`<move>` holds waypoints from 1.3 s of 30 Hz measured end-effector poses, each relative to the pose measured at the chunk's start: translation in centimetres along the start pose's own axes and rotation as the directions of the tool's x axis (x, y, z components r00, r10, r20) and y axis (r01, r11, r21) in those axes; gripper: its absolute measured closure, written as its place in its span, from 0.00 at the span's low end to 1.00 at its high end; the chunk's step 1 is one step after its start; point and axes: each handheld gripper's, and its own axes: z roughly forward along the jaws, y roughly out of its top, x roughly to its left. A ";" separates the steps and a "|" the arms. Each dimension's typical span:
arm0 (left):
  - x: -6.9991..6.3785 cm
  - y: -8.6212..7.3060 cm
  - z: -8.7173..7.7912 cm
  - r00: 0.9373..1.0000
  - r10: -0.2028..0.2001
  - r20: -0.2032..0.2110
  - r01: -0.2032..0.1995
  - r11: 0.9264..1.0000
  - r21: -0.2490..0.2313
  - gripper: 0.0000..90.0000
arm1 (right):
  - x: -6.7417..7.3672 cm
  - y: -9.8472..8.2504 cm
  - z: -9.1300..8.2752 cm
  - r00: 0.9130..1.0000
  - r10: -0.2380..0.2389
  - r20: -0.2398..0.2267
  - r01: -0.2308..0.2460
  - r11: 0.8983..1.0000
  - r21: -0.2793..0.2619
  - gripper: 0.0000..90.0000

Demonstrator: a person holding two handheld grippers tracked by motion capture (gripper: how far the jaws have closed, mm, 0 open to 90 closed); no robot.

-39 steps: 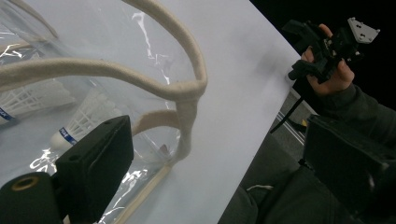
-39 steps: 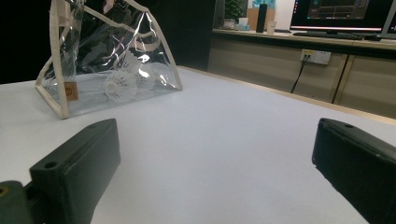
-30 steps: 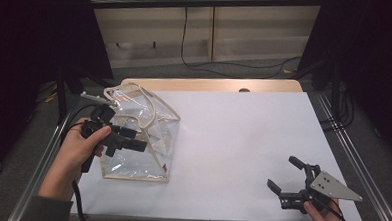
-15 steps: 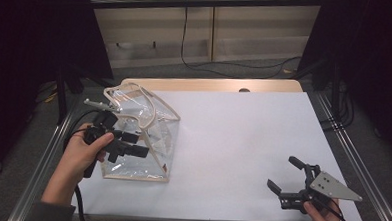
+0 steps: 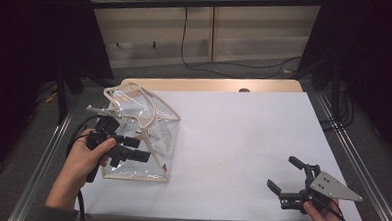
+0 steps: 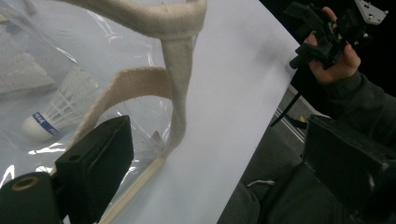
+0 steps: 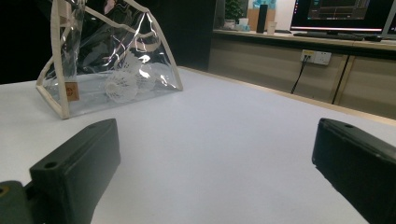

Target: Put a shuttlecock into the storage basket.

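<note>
The left gripper (image 5: 132, 149) is hovering, jaws apart, over the clear bag (image 5: 155, 139) at the table's left — it should be closing squarely on the cream strap (image 6: 180, 84). The right gripper (image 5: 287, 175) is idling released, near right.

Lab: framed table (image 5: 245, 92), monitors (image 7: 345, 14)

You worked at a white counter (image 5: 243, 137) with a wooden edge. Behind it you had a grey floor (image 5: 225, 74), a beige wall (image 5: 257, 33), black curtains (image 5: 32, 33) and a hanging black cable (image 5: 186, 35).
</note>
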 end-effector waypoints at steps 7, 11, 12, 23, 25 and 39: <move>0.2 -0.7 0.3 1.000 -0.006 0.002 0.006 1.000 -0.011 0.10 | 0.0 0.0 0.0 1.000 0.002 -0.001 -0.002 1.000 0.000 0.01; 0.4 -1.2 0.6 1.000 -0.008 0.006 0.008 1.000 -0.014 0.10 | 0.0 0.0 0.0 1.000 0.004 -0.001 -0.004 1.000 0.000 0.01; 0.5 -1.3 0.6 1.000 -0.008 0.007 0.008 1.000 -0.016 0.10 | 0.0 0.0 0.0 1.000 0.001 -0.001 -0.001 1.000 0.000 0.01; 0.9 -2.4 1.5 1.000 -0.002 0.000 0.002 1.000 -0.016 0.10 | 0.0 0.0 0.0 1.000 0.001 -0.002 -0.001 1.000 0.000 0.01; 0.9 -2.6 1.6 1.000 -0.005 0.000 0.005 1.000 -0.020 0.10 | 0.0 0.0 0.0 1.000 0.000 -0.003 0.000 1.000 0.001 0.01; 1.4 -3.7 2.3 1.000 -0.007 0.012 0.007 1.000 -0.029 0.10 | 0.0 -0.1 0.1 1.000 0.000 -0.007 0.000 1.000 0.003 0.01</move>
